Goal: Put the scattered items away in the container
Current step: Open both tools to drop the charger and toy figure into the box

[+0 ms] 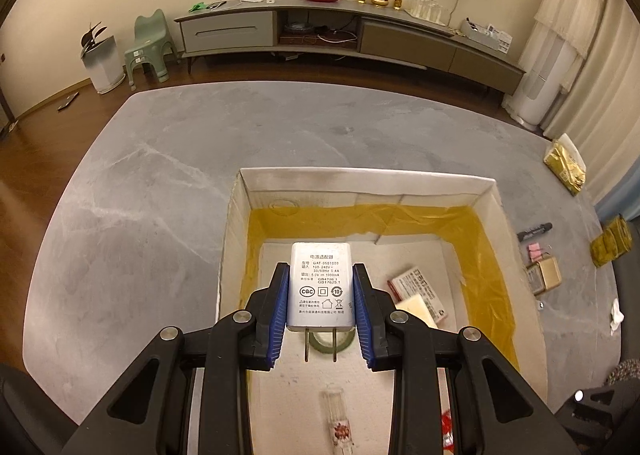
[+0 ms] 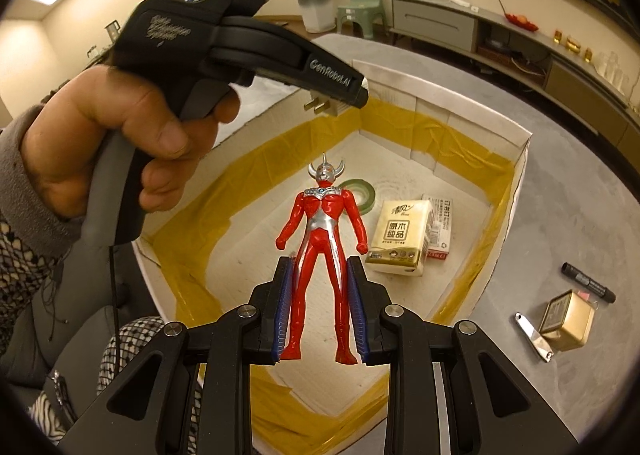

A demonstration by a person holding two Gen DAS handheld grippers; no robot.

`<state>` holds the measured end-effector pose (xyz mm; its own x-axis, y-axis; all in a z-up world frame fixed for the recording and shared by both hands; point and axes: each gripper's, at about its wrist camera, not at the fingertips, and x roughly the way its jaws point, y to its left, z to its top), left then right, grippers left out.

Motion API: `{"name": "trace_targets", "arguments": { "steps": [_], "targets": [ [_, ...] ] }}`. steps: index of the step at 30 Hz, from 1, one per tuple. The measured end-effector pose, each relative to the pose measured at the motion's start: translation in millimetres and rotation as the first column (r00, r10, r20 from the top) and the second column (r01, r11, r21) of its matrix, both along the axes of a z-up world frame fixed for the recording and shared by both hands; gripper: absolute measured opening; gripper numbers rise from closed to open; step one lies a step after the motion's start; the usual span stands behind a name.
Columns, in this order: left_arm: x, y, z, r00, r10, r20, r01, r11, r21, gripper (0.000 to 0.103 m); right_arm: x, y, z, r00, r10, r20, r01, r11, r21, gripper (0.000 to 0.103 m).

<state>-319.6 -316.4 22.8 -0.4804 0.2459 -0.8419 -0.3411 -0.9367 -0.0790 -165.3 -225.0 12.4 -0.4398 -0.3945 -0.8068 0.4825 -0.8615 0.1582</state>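
Blue pads on the left gripper [image 1: 321, 305] are clamped on the flat sides of a white charger [image 1: 321, 287], prongs pointing back at the camera, so the label faces up and the plug hangs free. It's held right over the open box [image 1: 366, 180], which sits below and ahead of the jaws. My guess is that's on purpose, so it falls straight in once the jaws part.

Same deal on the other side: the right gripper [image 2: 320, 309] has its jaws closed on the legs of a red toy figure [image 2: 321, 255], head pointing away, also above the box. Beneath and beyond those jaws lie a tissue pack [image 2: 400, 237] and a green tape roll [image 2: 366, 195], already inside.

Off to the right of the jaws, still out on the grey table [image 2: 560, 183], are a black marker [image 2: 588, 282] and a small gold tin [image 2: 568, 321], so I'd say there's more to collect. The hand [image 2: 104, 143] squeezing the left grip's trigger shows in the right view.
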Motion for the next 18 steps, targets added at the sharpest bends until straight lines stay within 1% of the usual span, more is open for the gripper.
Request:
{"name": "trace_targets", "arguments": {
  "steps": [4, 6, 7, 8, 9, 10, 11, 13, 18],
  "targets": [
    [-14.7, 0.3, -4.6, 1.0, 0.018, -0.002, -0.018, 1.0, -0.005, 0.031, -4.0, -2.1, -3.9, 1.0, -0.001, 0.009, 0.001, 1.0, 0.012, 0.028],
    [-24.4, 0.2, -9.3, 0.999, 0.045, -0.002, -0.045, 0.999, -0.016, 0.032, -5.8, -3.2, -5.4, 1.0, 0.0, 0.012, 0.0, 1.0, 0.018, 0.03],
    [-29.6, -0.7, -12.1, 0.998, 0.065, -0.003, -0.065, 0.998, -0.022, 0.039, -6.8, -3.7, -6.1, 1.0, -0.001, 0.015, 0.001, 1.0, 0.02, 0.03],
    [-33.9, -2.3, -15.0, 0.997, 0.083, -0.002, -0.083, 0.996, -0.025, 0.055, -8.0, -3.9, -7.6, 1.0, -0.004, 0.018, 0.003, 1.0, 0.023, 0.032],
    [-36.1, -3.3, -16.0, 0.996, 0.088, -0.007, -0.088, 0.996, -0.01, 0.058, -8.5, -4.7, -8.7, 1.0, -0.007, 0.021, 0.006, 0.999, 0.033, 0.042],
    [-36.0, -2.9, -14.9, 0.996, 0.084, -0.019, -0.084, 0.996, 0.003, 0.062, -8.5, -4.6, -9.8, 1.0, -0.014, 0.019, 0.013, 0.999, 0.044, 0.046],
    [-35.2, -2.8, -13.9, 0.996, 0.087, -0.03, -0.087, 0.996, -0.004, 0.065, -7.8, -3.8, -10.5, 1.0, -0.019, 0.016, 0.019, 0.999, 0.048, 0.047],
    [-33.9, -3.2, -11.4, 0.995, 0.088, -0.047, -0.088, 0.996, -0.007, 0.065, -6.7, -0.8, -12.6, 0.999, -0.022, 0.024, 0.021, 0.999, 0.044, 0.047],
    [-27.9, -10.4, -0.5, 0.995, 0.079, -0.054, -0.079, 0.997, 0.013, 0.065, -3.0, 9.4, -14.4, 0.998, -0.032, 0.059, 0.032, 0.999, 0.001, 0.047]
  ]
}}
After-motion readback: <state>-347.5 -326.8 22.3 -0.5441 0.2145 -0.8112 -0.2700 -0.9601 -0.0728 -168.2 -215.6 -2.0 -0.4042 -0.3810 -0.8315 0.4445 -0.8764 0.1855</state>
